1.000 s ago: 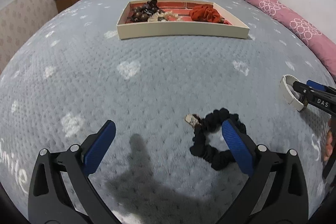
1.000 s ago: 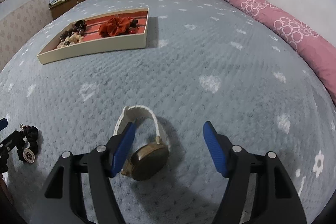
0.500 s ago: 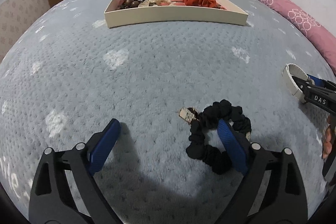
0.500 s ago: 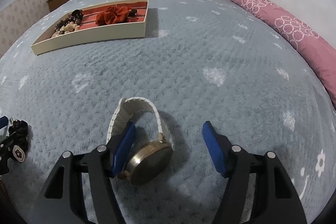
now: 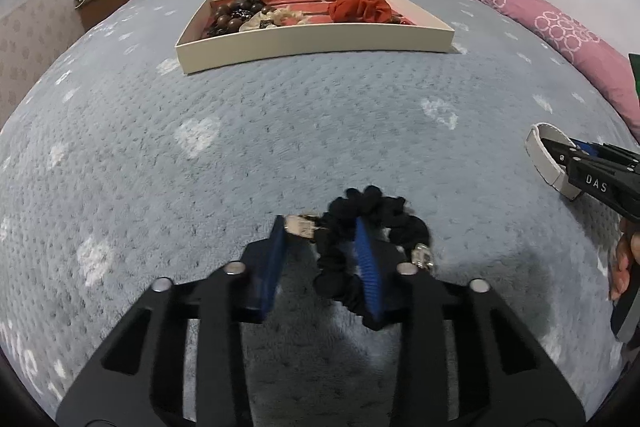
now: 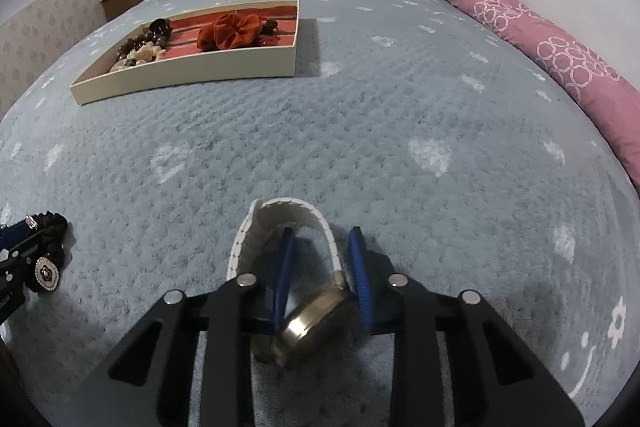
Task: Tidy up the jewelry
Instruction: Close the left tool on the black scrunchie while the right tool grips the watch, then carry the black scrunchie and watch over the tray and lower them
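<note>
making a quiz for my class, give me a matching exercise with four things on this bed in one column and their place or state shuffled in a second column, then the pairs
Things
1. black scrunchie
2. watch
3. red scrunchie
4. pink bolster

Places or states
A. lying inside the cream tray
B. along the wall side of the bed
C. between the closing jaws of the left gripper
D. between the closing jaws of the right gripper

Pairs: 1-C, 2-D, 3-A, 4-B
</note>
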Motion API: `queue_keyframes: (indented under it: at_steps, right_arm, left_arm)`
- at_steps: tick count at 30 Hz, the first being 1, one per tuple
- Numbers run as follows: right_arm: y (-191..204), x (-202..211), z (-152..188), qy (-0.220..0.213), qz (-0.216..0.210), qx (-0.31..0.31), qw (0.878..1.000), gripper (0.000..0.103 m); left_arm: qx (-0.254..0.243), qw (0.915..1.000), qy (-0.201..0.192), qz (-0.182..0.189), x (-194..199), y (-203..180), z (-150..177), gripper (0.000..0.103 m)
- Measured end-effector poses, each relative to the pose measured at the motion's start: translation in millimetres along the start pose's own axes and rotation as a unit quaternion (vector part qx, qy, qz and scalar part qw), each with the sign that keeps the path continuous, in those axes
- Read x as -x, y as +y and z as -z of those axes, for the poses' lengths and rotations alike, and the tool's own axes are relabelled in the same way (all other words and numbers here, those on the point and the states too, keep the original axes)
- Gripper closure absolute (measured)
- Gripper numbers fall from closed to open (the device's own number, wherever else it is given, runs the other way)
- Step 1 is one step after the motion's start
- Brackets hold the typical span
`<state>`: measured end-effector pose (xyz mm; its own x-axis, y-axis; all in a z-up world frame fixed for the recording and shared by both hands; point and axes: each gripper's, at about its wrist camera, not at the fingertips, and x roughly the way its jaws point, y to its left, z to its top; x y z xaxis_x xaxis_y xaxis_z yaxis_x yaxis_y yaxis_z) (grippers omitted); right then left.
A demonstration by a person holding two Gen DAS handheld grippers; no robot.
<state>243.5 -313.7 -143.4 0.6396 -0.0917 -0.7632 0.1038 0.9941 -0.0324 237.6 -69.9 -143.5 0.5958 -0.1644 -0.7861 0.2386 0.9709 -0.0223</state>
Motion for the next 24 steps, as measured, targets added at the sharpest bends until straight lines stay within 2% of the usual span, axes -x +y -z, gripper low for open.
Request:
queue_keyframes:
  at_steps: [5,14,24]
  right_arm:
    - [1,3,0,-0.008,-0.002,0.003,1.000,0.083]
    - [1,19,-5,-0.034,-0.014,0.007,0.999,0.089]
    - [13,24,-43,-0.062,-0.036,0.005,0.997,0.089]
  left_arm:
    - [0.022,0.9997,-0.001,0.013,0,8,-1,0.080]
    - [0.031,0.9991,-0.013,0.026,6,14,-10,0.083]
    - [0.033,0.9980,-0.051,0.019,15,36,-61,0.083]
